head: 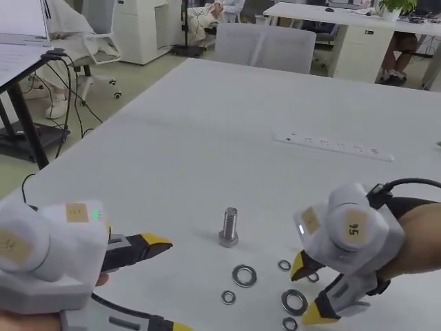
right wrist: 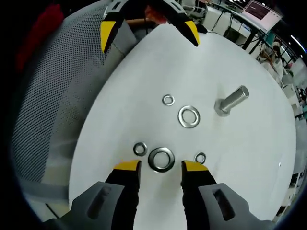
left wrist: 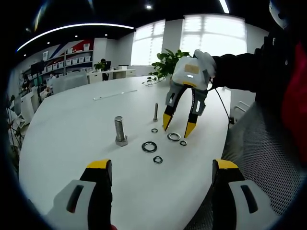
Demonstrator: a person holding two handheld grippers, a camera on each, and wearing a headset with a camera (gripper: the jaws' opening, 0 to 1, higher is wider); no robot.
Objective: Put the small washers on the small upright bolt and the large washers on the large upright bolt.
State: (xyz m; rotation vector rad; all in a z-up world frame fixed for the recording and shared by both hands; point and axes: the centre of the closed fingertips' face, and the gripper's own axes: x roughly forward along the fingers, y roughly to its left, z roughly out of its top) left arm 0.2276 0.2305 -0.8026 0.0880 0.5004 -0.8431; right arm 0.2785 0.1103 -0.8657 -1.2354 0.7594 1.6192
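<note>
On the surface [head: 207, 138] the left hand-held gripper [left wrist: 161, 164] is held wide open, bottom of frame; the right hand-held gripper [right wrist: 161, 166] is part-spread. The large bolt [head: 229, 227] is seen centre frame — a large washer [right wrist: 161, 159] lies between the right jaws. A small washer [right wrist: 140, 148] alongside may be pinched too.

"56" sticker [head: 355, 226], right gripper [head: 304, 295] (digits approx.)

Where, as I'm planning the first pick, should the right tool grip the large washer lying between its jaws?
Probably across the outer rim of the large washer, coming straight down with the right tool astride it. It lies flat on the table, so only its thin edge offers a hold; small washers sit close on both sides.
</note>
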